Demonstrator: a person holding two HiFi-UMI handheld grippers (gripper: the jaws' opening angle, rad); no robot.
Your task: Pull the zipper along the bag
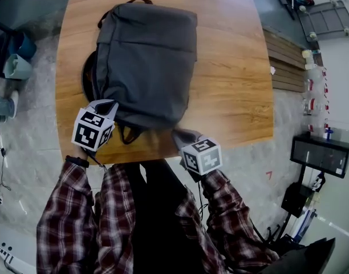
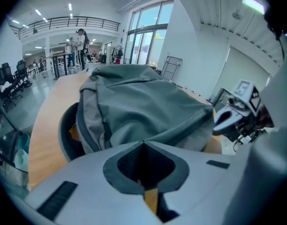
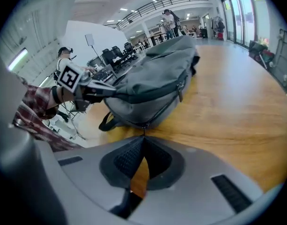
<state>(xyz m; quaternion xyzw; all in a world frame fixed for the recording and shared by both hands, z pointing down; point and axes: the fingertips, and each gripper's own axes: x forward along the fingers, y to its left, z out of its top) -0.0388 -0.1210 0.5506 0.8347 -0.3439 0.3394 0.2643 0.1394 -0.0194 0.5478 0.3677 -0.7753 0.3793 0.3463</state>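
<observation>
A grey backpack [image 1: 146, 56] lies flat on the wooden table [image 1: 231, 84], its bottom end toward me. My left gripper [image 1: 110, 106] is at the bag's near left corner, its jaws shut on the grey fabric [image 2: 148, 107]; in the right gripper view the left gripper [image 3: 99, 92] pinches the bag's edge. My right gripper [image 1: 183, 135] is at the near right corner. Its jaws [image 3: 144, 136] are shut on a small zipper pull [image 3: 144, 125]. From there the dark zipper line [image 3: 169, 100] runs up along the bag's side. The right gripper [image 2: 223, 118] also shows in the left gripper view.
Black shoulder straps [image 1: 129, 133] stick out at the table's near edge. A slatted wooden bench [image 1: 285, 67] and a black box [image 1: 320, 153] stand right of the table. Bare tabletop [image 3: 228, 107] lies right of the bag. People stand far off in the hall [image 2: 80, 43].
</observation>
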